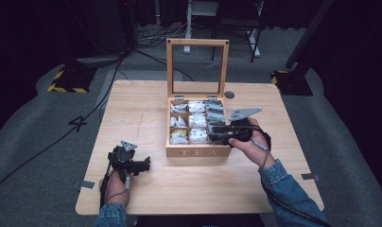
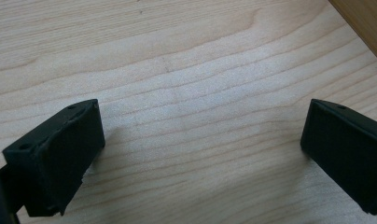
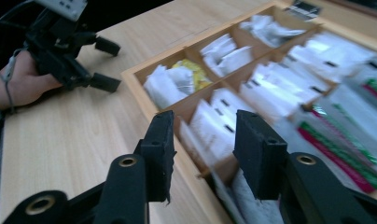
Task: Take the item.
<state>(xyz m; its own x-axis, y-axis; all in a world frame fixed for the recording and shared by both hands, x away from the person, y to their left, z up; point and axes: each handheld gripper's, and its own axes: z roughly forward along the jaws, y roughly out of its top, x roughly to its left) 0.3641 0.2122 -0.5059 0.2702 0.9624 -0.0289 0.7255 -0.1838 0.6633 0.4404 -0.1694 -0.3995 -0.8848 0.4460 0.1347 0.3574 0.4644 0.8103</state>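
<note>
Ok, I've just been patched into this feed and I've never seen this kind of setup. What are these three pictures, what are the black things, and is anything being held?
There is no robot arm here. A person sits at a wooden table and holds a hand-operated two-jaw tool in each hand.

The high view comes from a fixed camera above the person, looking forward and down. The other two come from cameras riding on the tools, looking along their black jaws.

On the table stands a wooden tea box with its glass lid standing open. Its compartments hold tea bags, mostly white packets.

The left gripper is over bare table left of the box, jaws wide apart, holding nothing. The right gripper is over the box's front right part, jaws apart, with nothing gripped between them.
</note>
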